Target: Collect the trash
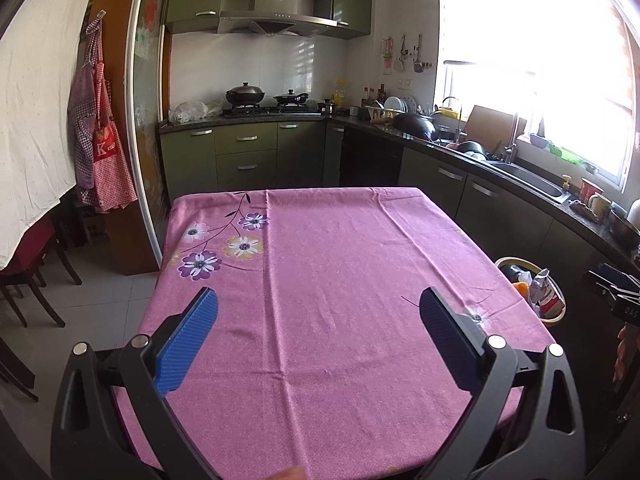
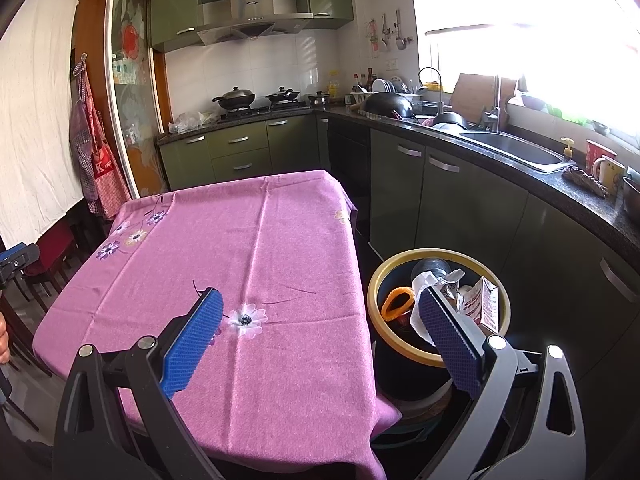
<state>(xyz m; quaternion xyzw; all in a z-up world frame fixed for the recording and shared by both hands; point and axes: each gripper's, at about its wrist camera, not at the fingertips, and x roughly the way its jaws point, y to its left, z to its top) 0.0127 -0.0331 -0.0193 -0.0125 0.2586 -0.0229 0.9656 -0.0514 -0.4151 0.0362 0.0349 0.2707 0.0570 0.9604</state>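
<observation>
My left gripper point(image 1: 318, 306) is spread wide, blue pads apart with nothing between them, held over the near part of the bench covered in a pink flowered tablecloth point(image 1: 340, 280). My right gripper point(image 2: 318, 308) is likewise spread and holds nothing — its left pad sits over the cloth's near right corner, its right pad over the bin. The round black trash bin with a yellow rim point(image 2: 376, 300) stands on the floor just beside the bench's right edge. Inside it: a crumpled white paper wad point(image 2: 424, 284), an orange ring-shaped piece point(image 2: 396, 302), a red-and-white carton point(image 2: 486, 306) leaning at the right side, and a dark rounded object behind — cannot tell what. Beyond, the dark kitchen counter with steel sink point(image 2: 516, 152) runs along the right wall; green cabinets point(image 2: 240, 148) and two black lidded woks point(image 2: 256, 98) at the far end.
</observation>
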